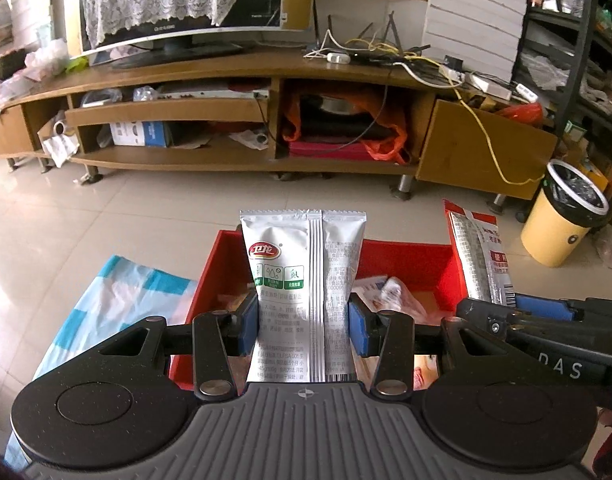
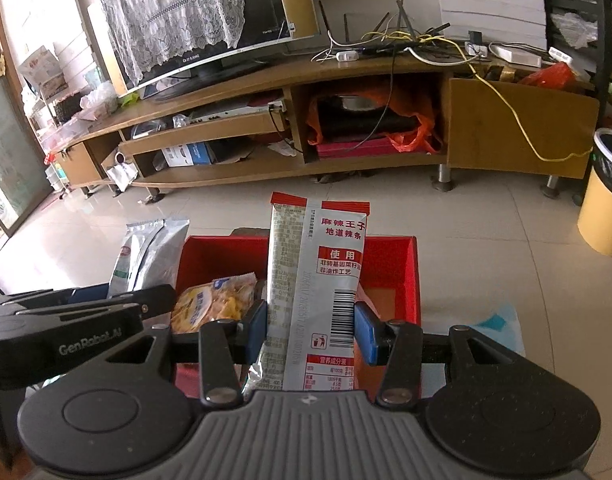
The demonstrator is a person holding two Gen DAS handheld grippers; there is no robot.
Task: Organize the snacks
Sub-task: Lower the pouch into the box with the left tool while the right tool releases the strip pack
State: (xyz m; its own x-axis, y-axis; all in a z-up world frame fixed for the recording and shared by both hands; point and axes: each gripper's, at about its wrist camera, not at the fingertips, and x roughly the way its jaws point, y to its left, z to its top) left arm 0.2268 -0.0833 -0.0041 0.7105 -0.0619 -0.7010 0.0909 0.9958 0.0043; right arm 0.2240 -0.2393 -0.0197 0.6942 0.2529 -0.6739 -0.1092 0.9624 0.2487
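My left gripper (image 1: 304,326) is shut on a silver snack packet with a green and red logo (image 1: 302,272), held upright above a red box (image 1: 410,258). My right gripper (image 2: 310,330) is shut on a silver and red spicy-strip packet (image 2: 318,280), also upright above the same red box (image 2: 394,264). Each packet shows in the other view: the red one at the right (image 1: 478,256), the silver one at the left (image 2: 146,252). Inside the box lie a yellow snack bag (image 2: 214,304) and a pale wrapped snack (image 1: 394,292).
A blue and white checked cloth (image 1: 118,304) covers the table left of the box. Beyond is tiled floor, a long wooden TV stand (image 1: 234,80) with a television and cables, and a yellow bin with a black liner (image 1: 566,216) at the right.
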